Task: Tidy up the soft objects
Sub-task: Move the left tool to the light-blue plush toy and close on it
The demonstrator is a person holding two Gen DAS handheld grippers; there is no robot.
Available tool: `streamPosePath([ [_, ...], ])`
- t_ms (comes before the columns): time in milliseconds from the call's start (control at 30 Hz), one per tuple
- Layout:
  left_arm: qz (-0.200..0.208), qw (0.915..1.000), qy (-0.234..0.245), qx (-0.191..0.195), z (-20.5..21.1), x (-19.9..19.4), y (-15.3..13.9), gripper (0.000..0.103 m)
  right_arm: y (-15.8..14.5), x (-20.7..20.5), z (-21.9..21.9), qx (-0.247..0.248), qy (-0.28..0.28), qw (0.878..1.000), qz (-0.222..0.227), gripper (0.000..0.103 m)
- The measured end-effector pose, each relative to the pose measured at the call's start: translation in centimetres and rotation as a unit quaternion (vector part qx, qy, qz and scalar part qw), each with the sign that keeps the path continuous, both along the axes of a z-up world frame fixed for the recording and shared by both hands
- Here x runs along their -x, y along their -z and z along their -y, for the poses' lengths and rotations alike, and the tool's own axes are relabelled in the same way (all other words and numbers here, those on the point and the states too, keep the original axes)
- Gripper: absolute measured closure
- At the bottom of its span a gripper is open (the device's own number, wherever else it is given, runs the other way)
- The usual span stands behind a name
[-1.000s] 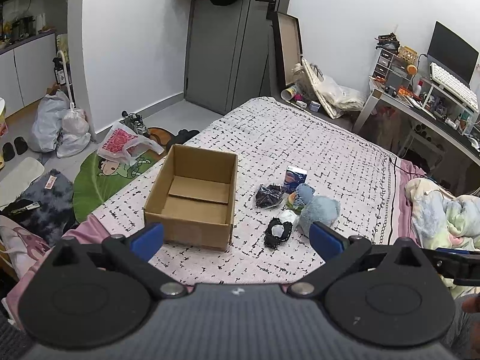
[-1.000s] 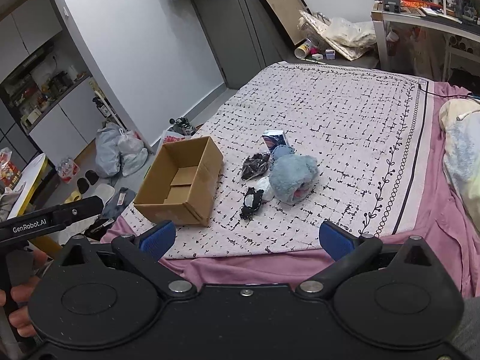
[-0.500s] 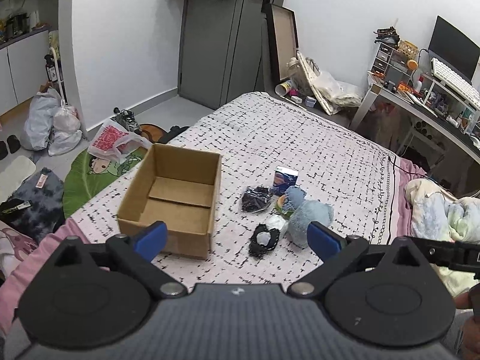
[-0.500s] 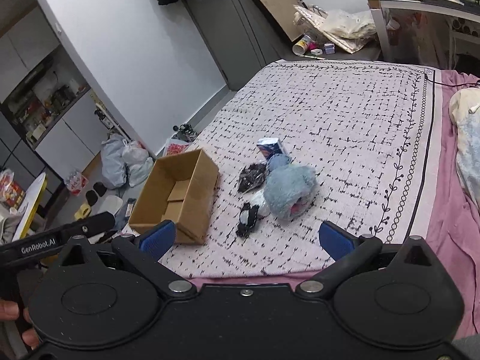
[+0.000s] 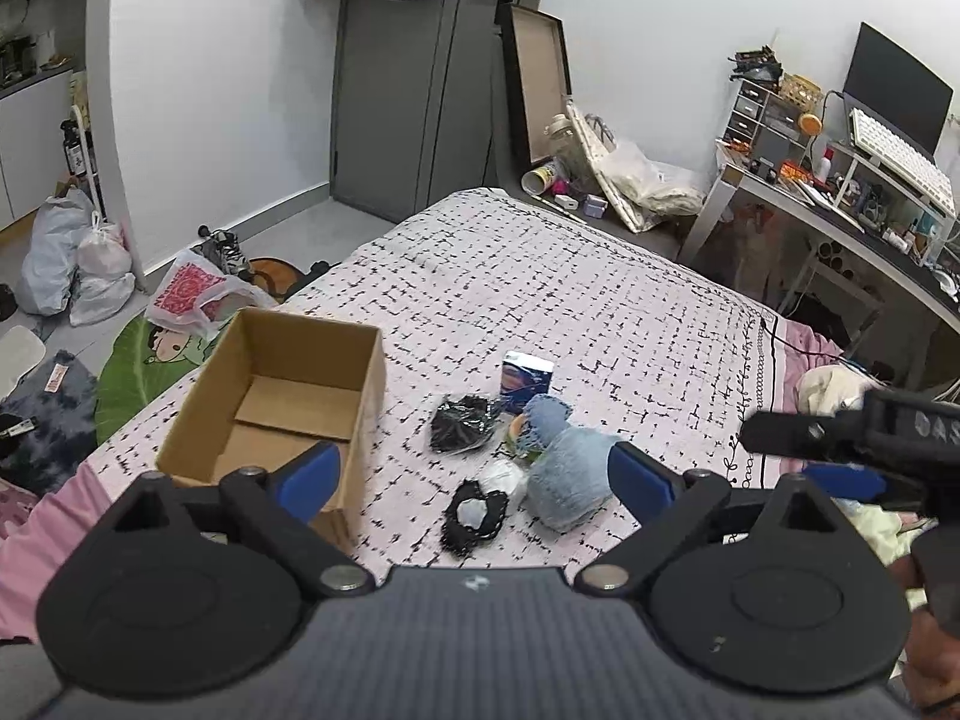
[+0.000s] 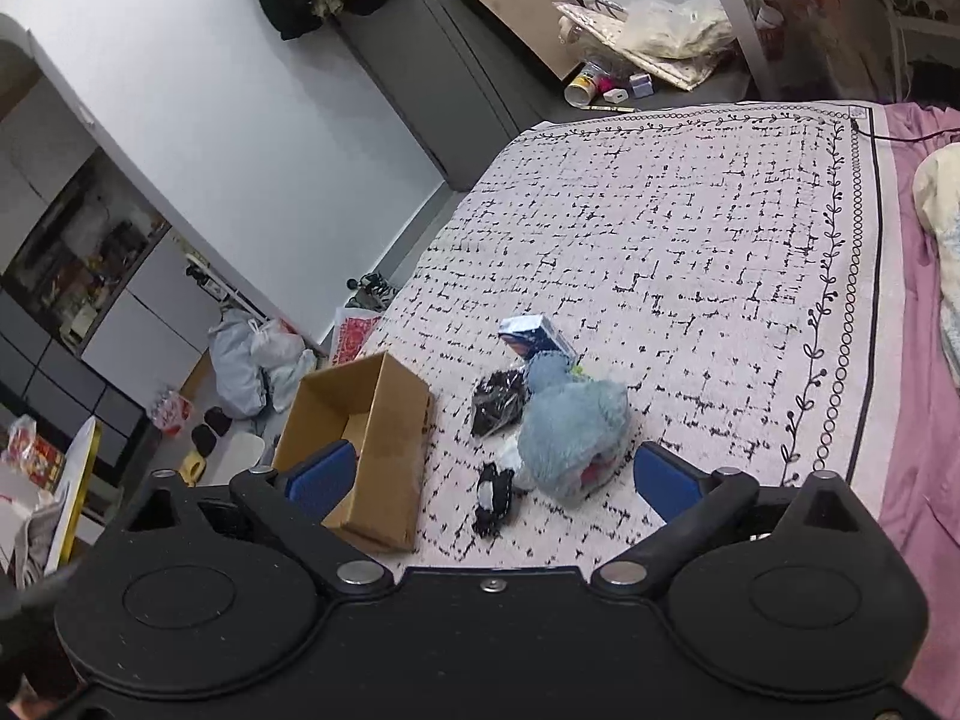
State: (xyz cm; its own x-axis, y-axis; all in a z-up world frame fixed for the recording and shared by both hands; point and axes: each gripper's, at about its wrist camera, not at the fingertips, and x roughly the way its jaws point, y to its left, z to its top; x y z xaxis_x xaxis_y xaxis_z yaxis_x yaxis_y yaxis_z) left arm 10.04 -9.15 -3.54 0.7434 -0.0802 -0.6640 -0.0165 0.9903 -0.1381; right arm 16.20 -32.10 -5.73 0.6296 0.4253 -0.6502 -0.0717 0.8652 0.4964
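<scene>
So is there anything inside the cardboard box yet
No, the cardboard box shows only its bare bottom flaps; the blue plush toy lies beside it on the bed.

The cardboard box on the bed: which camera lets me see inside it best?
The left wrist view: the cardboard box faces it with its open top, flaps and bare floor showing. In the right wrist view the box sits side-on, a blue fingertip covering part of it.
</scene>
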Motion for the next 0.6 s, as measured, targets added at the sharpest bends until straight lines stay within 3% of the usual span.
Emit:
streamPosePath([
  [200,-0.010,0.9998,0.014,-0.014,2.4,-1.5,2.3,0.010,3.0,-1.3,1.4,-0.032,0.010,0.999,-0.007,0.011],
  [333,-0.020,0.9992,0.022,-0.025,4.1,-2.8,4.7,0.013,5.2,-1.6,2.6,-0.053,0.022,0.998,-0.023,0.024],
  [600,-0.070,0.9966,0.031,-0.028,7.1,-5.5,9.3,0.013,8.8,-2.3,5.0,-0.081,0.047,0.994,-0.055,0.025],
])
